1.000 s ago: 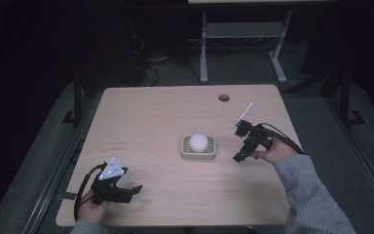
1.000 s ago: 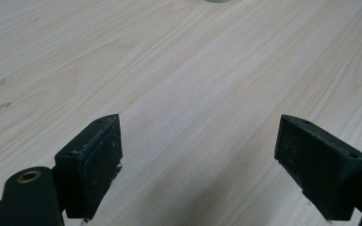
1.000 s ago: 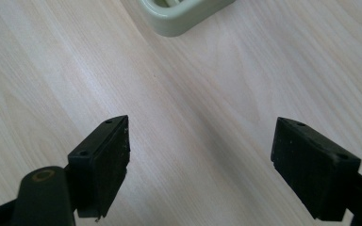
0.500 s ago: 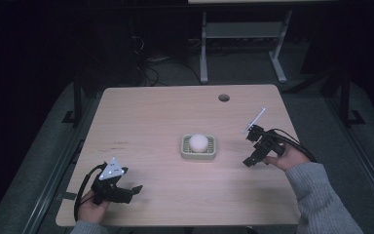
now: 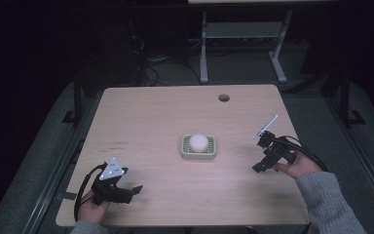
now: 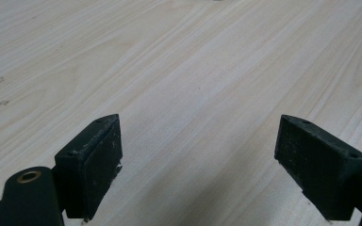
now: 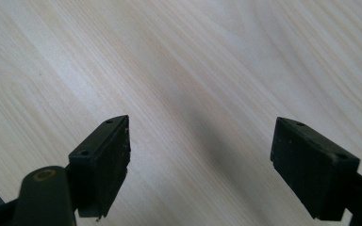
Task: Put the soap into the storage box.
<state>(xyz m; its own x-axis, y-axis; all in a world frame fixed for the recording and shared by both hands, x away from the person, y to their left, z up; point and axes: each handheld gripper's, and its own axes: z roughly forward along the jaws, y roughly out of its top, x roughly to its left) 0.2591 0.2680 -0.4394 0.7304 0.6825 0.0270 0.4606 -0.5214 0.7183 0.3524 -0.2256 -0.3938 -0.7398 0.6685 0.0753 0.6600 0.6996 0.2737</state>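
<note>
A white ball (image 5: 198, 142) sits in a small pale green square tray (image 5: 212, 155) with rounded corners and a raised rim, near the middle of the light wooden table (image 5: 151, 122); the ball is smooth, round and rises above the rim. The right tool (image 5: 259, 166) is held low over the table to the right of the tray, apart from it, its jaws spread wide with nothing between them; in the right gripper view the right tool (image 7: 198, 165) has bare wood grain under the gap. The left tool (image 5: 135, 188) lies near the table's near-left corner, well apart from the tray, also released and empty; the left gripper view shows the left tool (image 6: 198, 165) over plain tabletop. Bare table lies all around the tray on every side. A round cable hole (image 5: 223, 97) sits close to the far edge. The right hand (image 5: 299, 165) is near the right edge, the left hand (image 5: 91, 209) at the near edge.
</note>
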